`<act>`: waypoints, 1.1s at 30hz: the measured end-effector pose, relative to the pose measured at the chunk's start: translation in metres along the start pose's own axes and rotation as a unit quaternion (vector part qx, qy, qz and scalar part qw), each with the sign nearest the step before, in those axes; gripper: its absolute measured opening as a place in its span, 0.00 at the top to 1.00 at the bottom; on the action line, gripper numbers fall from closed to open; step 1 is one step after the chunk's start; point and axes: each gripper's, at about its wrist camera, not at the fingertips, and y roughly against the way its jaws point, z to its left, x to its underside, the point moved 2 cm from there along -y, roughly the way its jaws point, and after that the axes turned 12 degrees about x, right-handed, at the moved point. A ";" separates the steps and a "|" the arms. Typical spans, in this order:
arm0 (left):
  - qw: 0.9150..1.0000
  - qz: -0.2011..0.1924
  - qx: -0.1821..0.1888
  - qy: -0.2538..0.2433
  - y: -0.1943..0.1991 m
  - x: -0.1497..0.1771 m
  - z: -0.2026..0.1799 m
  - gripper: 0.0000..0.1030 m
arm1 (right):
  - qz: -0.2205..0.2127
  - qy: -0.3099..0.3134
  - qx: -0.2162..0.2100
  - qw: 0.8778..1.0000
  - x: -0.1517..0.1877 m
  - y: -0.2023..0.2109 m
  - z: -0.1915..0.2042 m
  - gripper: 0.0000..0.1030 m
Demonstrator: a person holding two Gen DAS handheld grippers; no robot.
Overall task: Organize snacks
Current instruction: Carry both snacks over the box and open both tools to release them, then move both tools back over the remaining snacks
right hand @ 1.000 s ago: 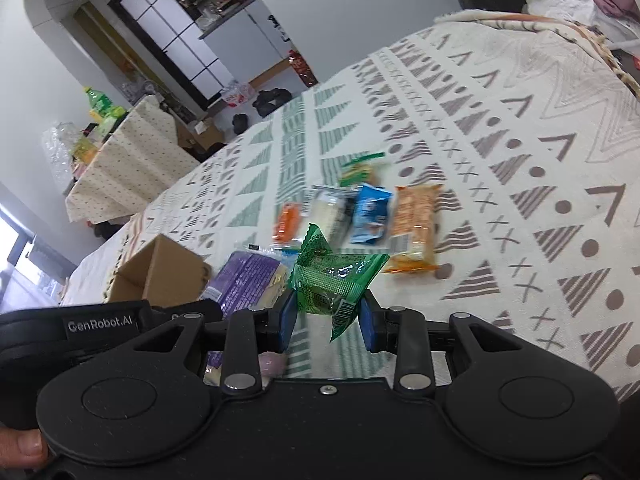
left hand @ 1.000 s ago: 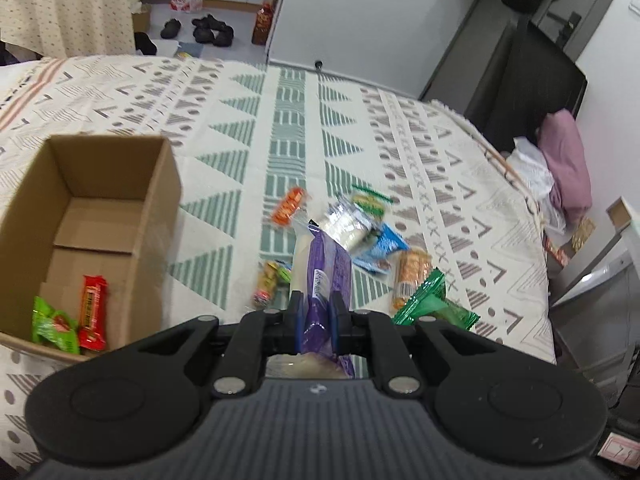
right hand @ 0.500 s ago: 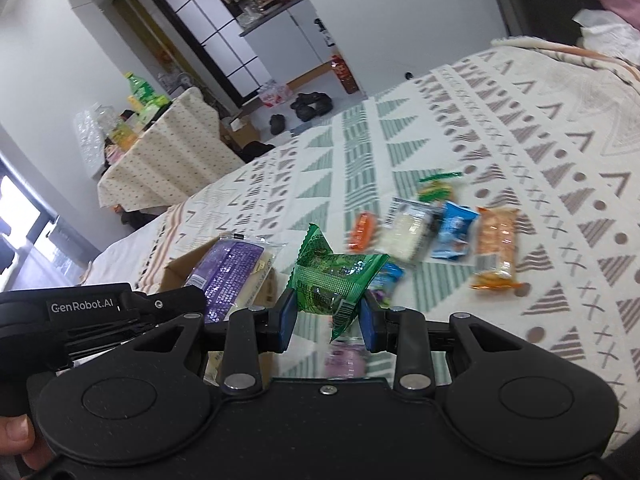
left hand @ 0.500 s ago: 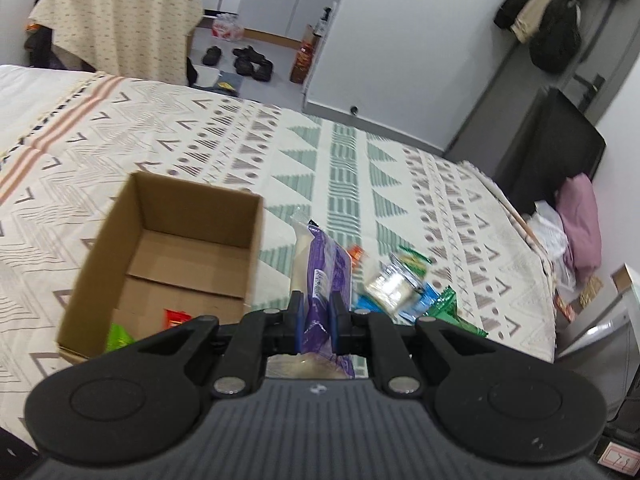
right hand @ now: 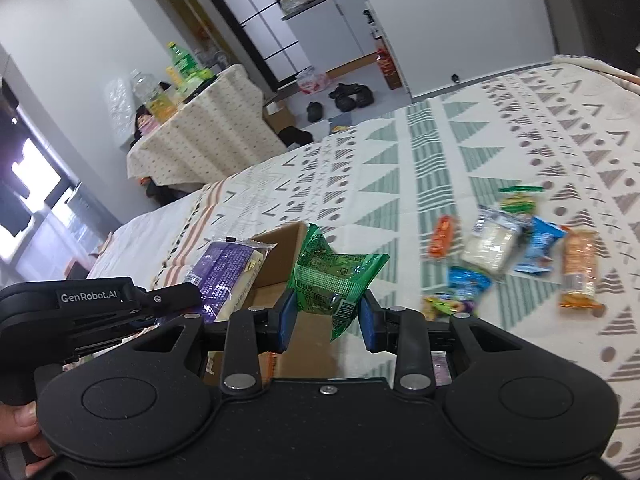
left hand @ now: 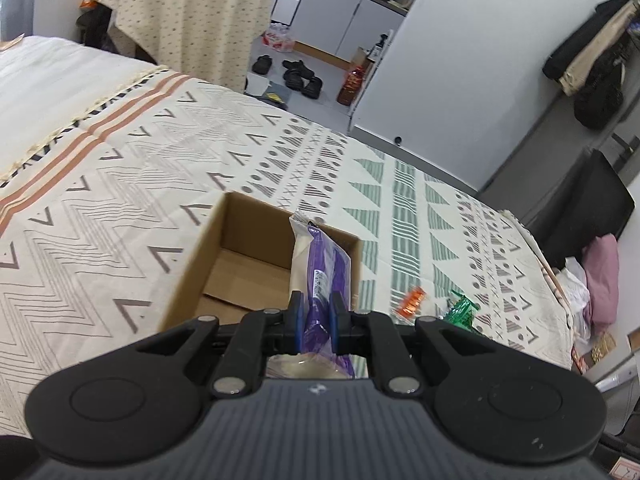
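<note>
Blue-padded left tongs (left hand: pixel 313 317) clamp a purple snack packet (left hand: pixel 320 268) above the open cardboard box (left hand: pixel 224 256) on the patterned bed (left hand: pixel 120 184). Right tongs (right hand: pixel 326 316) pinch a green packet (right hand: pixel 332 276) beside the box. Loose snacks (right hand: pixel 516 248) lie scattered on the bedspread further right.

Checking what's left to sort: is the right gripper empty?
No. The right gripper is shut on a green snack packet, held between its blue pads.

Each hand-held gripper (left hand: pixel 314 326) (right hand: pixel 326 320) is matte black with blue finger pads, silver pivot screws and round bosses; one side reads "GenRobot.AI"
</note>
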 end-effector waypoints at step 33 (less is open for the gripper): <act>0.999 0.007 -0.049 0.020 0.013 0.005 0.034 0.16 | 0.013 0.027 0.016 0.999 0.007 -0.012 0.047 0.29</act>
